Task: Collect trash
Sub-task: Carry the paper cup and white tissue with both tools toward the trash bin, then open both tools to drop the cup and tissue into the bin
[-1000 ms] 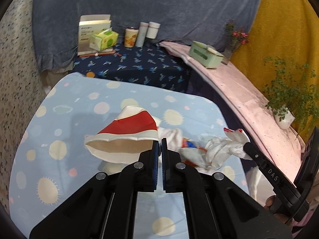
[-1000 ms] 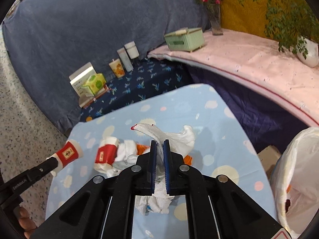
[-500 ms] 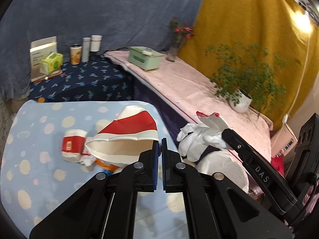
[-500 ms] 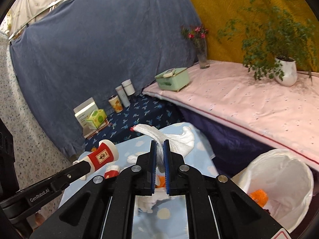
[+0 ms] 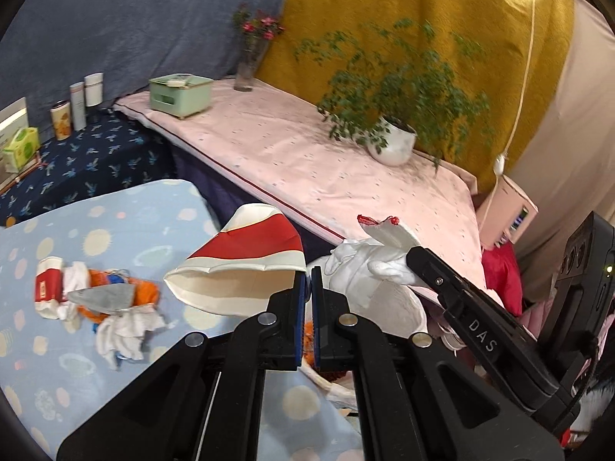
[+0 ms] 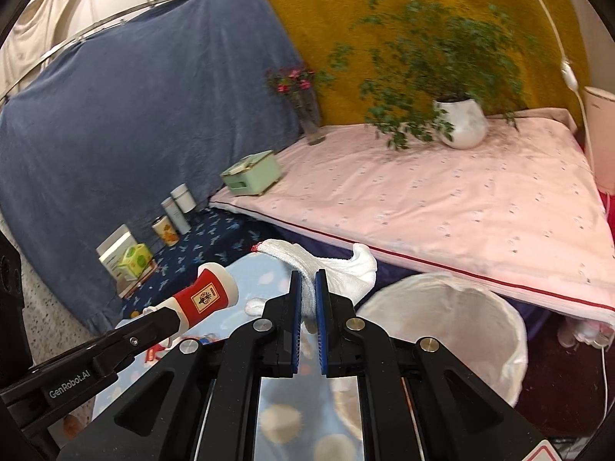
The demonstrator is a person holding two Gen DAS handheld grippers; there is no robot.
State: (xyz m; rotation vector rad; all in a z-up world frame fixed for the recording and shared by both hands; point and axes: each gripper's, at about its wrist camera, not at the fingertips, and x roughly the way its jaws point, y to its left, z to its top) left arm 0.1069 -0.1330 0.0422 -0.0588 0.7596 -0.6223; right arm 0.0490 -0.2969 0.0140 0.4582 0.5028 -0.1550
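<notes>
Above the table edge (image 5: 200, 196), left tool (image 5: 308, 282) pinching paper cup (image 5: 246, 269), right tool (image 6: 307, 288) gripping white cloth (image 6: 338, 267).

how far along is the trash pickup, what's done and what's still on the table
Done: the lined bin already holds at least one orange scrap, seen in the left wrist view.
In hand: the left gripper is shut on a red and white paper cup; the right gripper is shut on a white rag, near the bin.
Left: a second cup, tissues and orange wrappers on the table.
</notes>
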